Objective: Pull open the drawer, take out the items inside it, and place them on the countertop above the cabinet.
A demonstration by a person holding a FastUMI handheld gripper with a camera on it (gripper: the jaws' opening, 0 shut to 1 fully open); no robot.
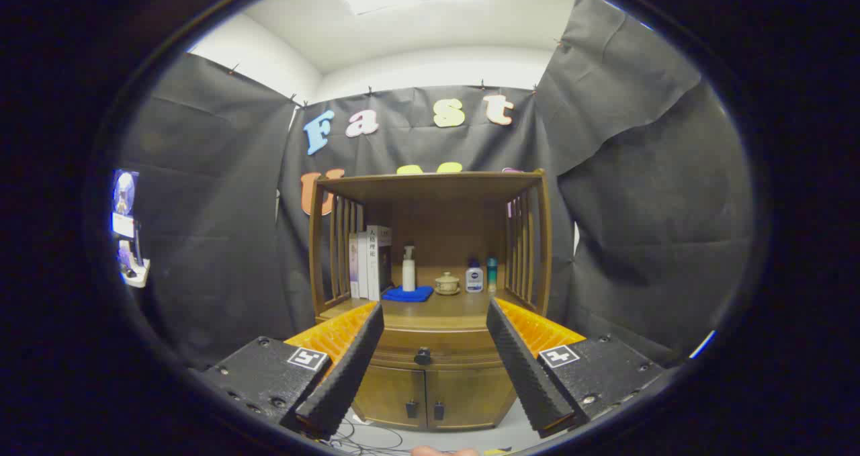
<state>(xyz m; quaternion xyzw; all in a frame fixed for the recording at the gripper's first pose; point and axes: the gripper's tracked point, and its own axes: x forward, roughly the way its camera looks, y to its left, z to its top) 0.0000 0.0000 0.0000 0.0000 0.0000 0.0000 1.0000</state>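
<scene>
In the gripper view, my gripper (pixel 435 315) is spread wide, holding and touching nothing. The drawer (pixel 423 356) sits closed beyond the fingers, its knob (pixel 422 356) between them. On the countertop (pixel 440 309) far back: books (pixel 369 261), pump bottle (pixel 408 268), blue cloth (pixel 408 294). I can't read their labels.

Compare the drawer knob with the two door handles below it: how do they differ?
The drawer knob is single and round, centred between the open gripper fingers; the door handles are a pair of small upright tabs flanking the door seam, lower on the cabinet. All are dark; drawer and doors are closed.
</scene>
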